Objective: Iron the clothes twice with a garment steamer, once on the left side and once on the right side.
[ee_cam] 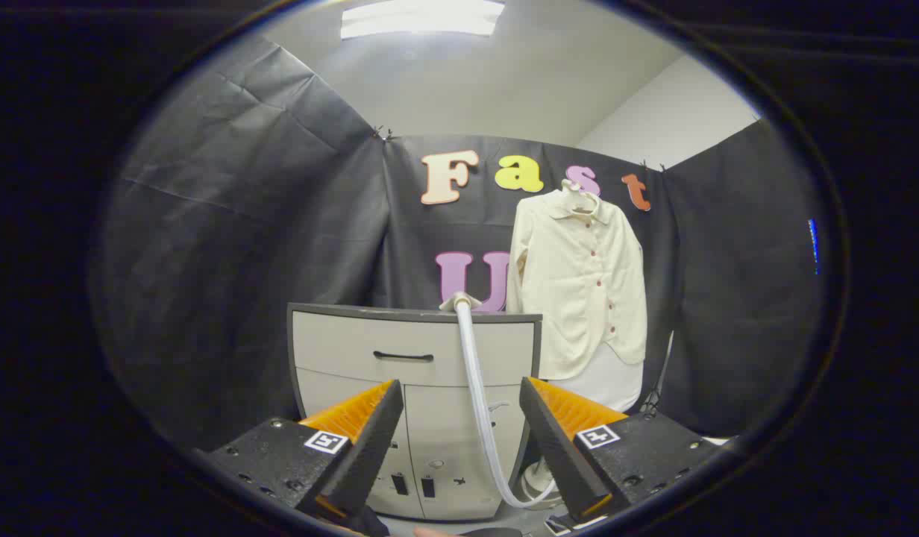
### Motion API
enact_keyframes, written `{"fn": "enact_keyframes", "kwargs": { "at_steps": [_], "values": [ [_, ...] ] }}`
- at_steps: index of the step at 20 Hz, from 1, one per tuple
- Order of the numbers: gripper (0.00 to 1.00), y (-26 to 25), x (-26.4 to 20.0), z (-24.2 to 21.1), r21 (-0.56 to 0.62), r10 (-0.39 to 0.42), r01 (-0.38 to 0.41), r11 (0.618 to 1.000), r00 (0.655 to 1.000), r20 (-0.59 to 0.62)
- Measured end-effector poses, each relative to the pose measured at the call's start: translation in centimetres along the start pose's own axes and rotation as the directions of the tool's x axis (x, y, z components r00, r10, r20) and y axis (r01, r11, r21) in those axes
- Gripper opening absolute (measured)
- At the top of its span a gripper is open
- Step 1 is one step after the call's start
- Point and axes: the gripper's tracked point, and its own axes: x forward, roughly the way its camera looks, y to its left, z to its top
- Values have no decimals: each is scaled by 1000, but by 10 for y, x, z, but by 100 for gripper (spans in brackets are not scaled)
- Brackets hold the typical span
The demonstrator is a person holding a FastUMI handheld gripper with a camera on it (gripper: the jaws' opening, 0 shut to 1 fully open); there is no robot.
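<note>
The gripper [459, 440], jaws wide and empty, faces the cabinet [415, 358]; atop it the steamer head [459, 302], probably light and rigid, trails a limp hose [478, 395], best gripped at its handle.

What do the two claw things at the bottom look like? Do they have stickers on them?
The gripper has two wedge-shaped fingers with ribbed inner faces. Each finger sits on a dark, speckled block with small screw holes. Yes: each block carries a small white square tag with a black pattern, like a tiny code sticker. The fingers stand apart, open.
</note>
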Motion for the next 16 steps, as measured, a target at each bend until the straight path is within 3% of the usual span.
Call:
{"fn": "enact_keyframes", "kwargs": {
  "at_steps": [16],
  "values": [
    [95, 6, 11, 0, -49, 9, -8, 999, 1000, 12]
  ]
}}
